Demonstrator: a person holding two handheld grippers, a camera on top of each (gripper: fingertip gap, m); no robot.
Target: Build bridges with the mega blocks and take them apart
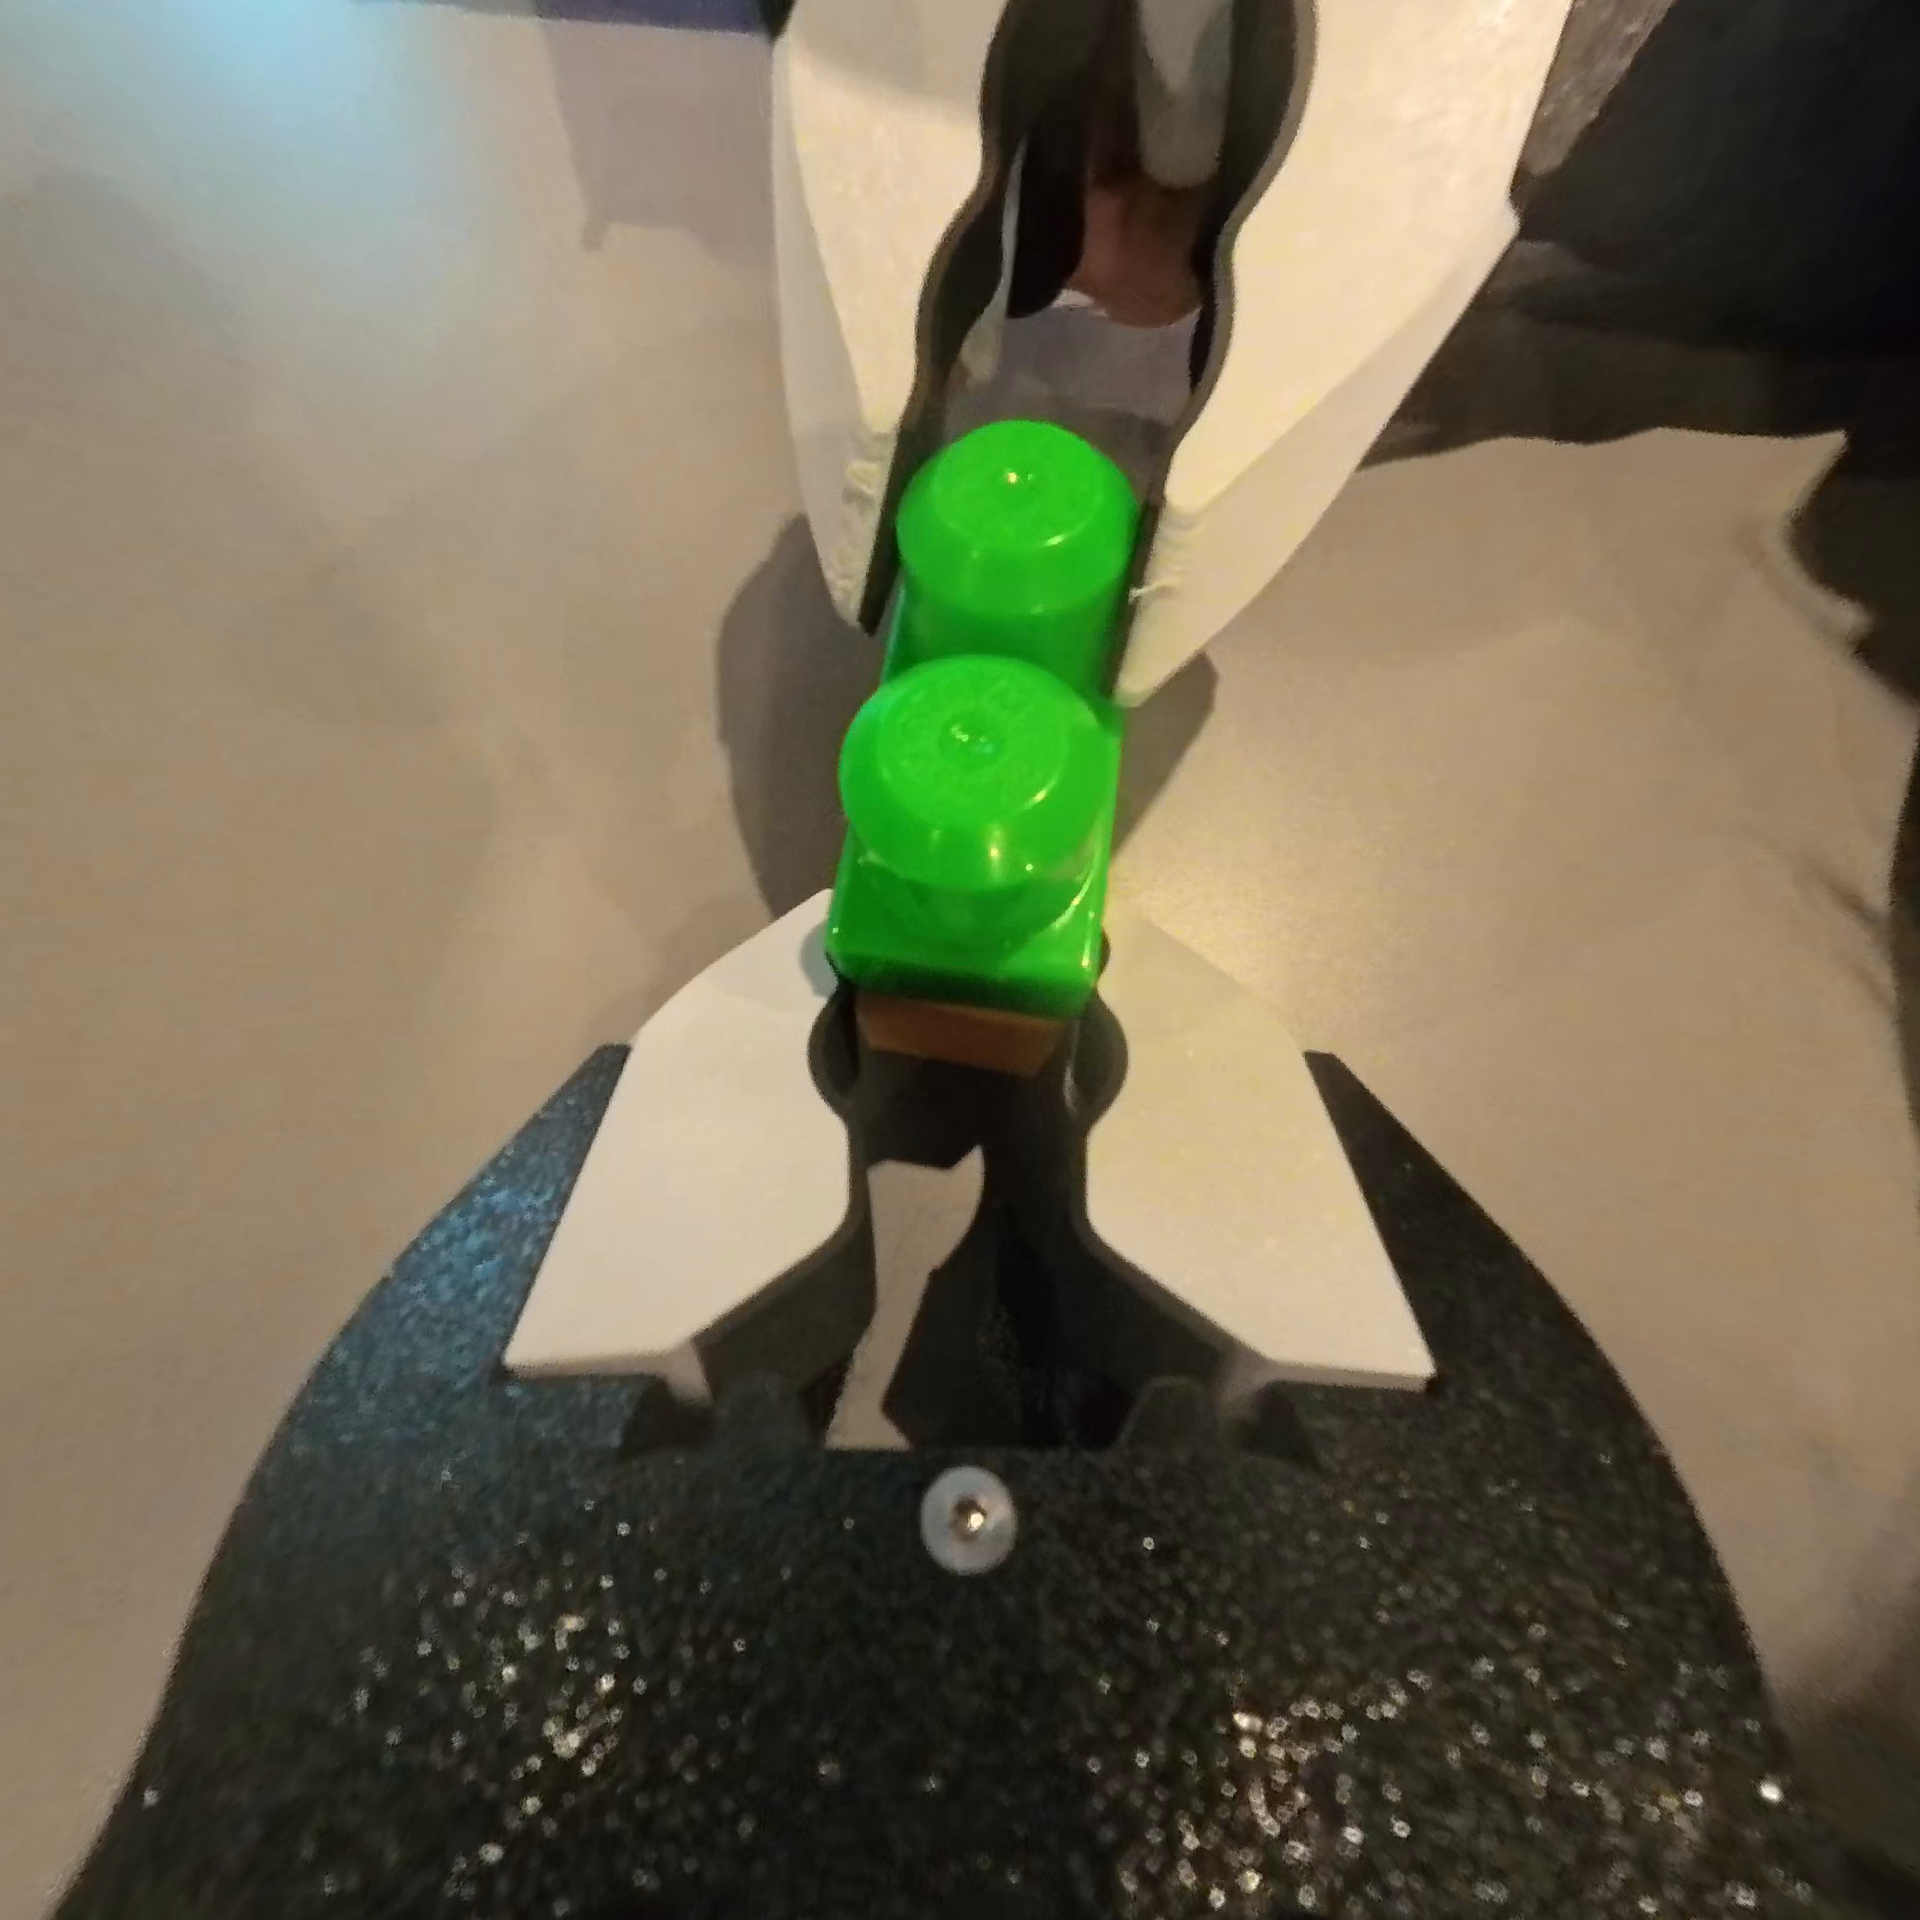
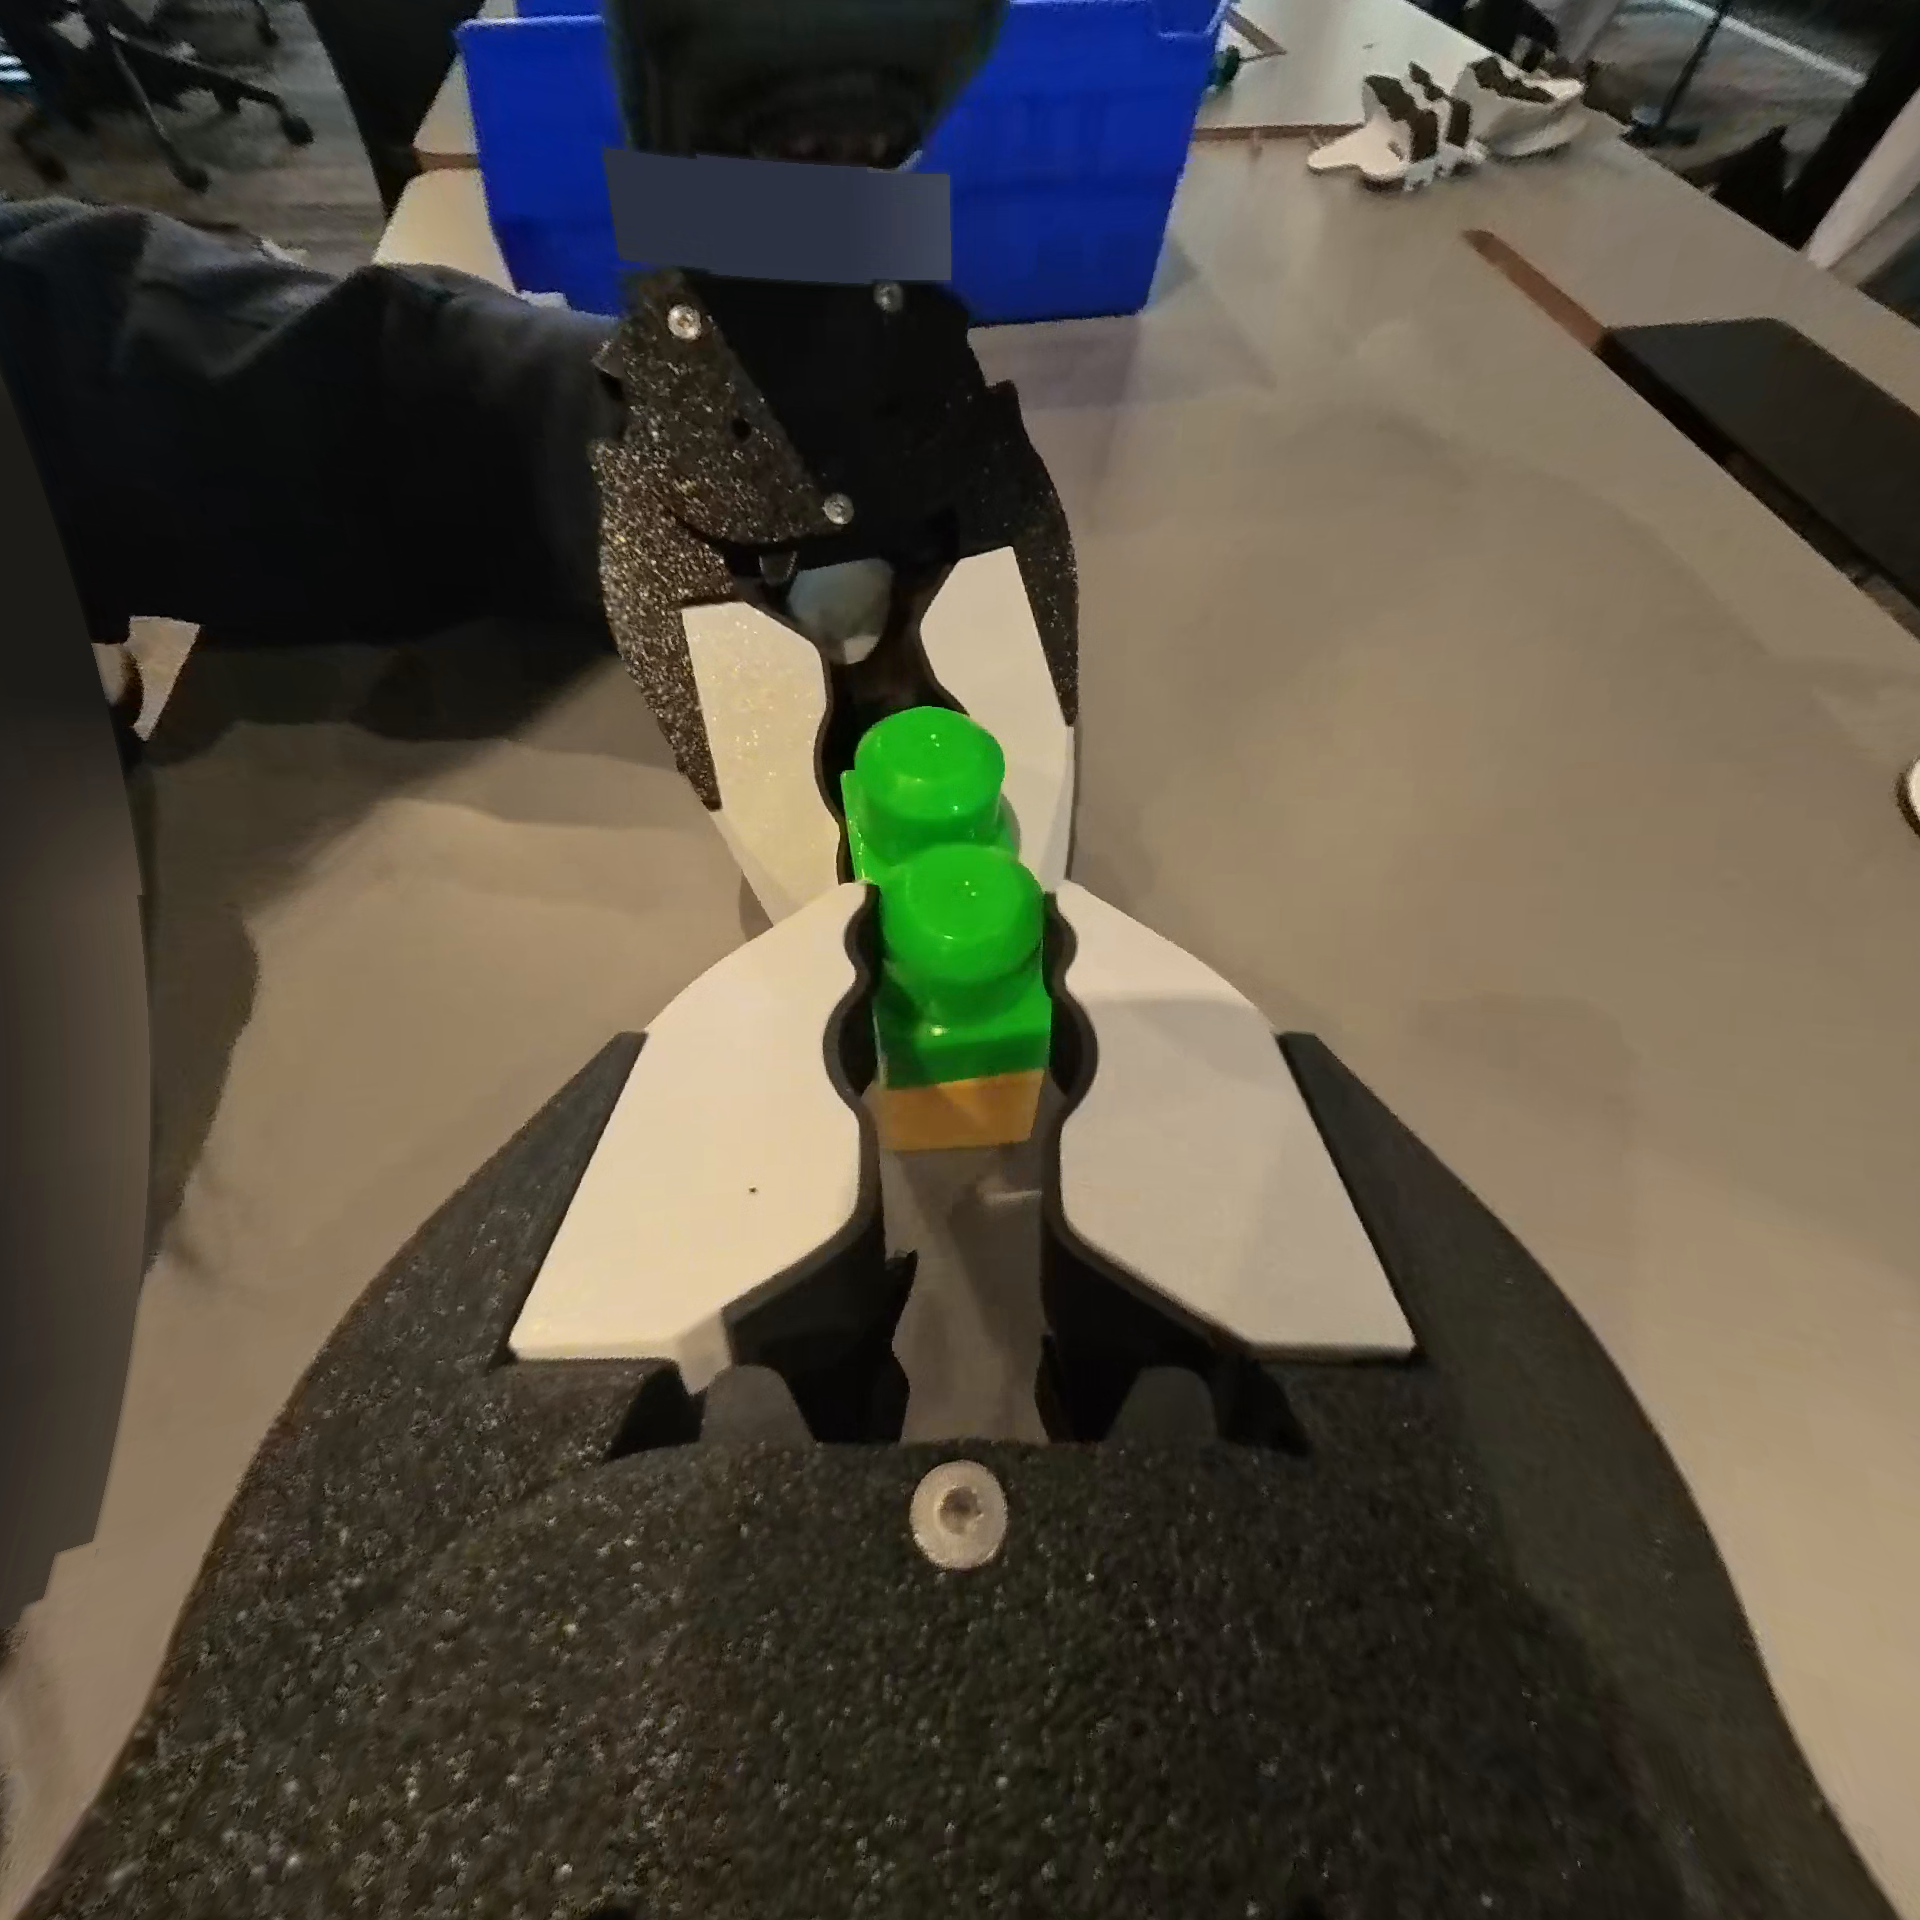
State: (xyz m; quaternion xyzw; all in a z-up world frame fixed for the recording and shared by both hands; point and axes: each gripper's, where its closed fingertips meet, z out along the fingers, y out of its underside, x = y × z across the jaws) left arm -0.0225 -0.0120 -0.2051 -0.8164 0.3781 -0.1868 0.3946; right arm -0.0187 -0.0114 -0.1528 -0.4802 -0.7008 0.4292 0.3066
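My left gripper (image 1: pixel 971 997) is clenched on the near end of the green block (image 1: pixel 982 748), its white fingers (image 1: pixel 727 1143) closing on the block's base just below the nearer stud. My right gripper (image 2: pixel 951 997) comes in from the opposite side and is likewise clenched on the other end of the same block; in the left wrist view its fingertips bracket the far stud.

The green block is a two-stud piece, held between the two grippers above the grey table (image 2: pixel 1455 727). An orange-tan block (image 2: pixel 956 1112) sits directly beneath it, touching its underside, at the end my right gripper holds. A similar brown edge shows under the left-held end in the left wrist view.

Judgement on progress: green appears seated as a span on at least one support, so either a bridge is just assembled or its separation is about to begin. I cannot tell which. No finished bridge stands elsewhere in view.

Not verifiable: whether one or two lower blocks are present, whether they rest on the table, and how firmly the studs are engaged, since the fingers mask the joint. A blue bin (image 2: pixel 1091 156) stands at the far edge; its contents are hidden. White and black parts (image 2: pixel 1455 114) lie far right, too small to identify. A dark sleeve (image 2: pixel 312 447) crosses the left.
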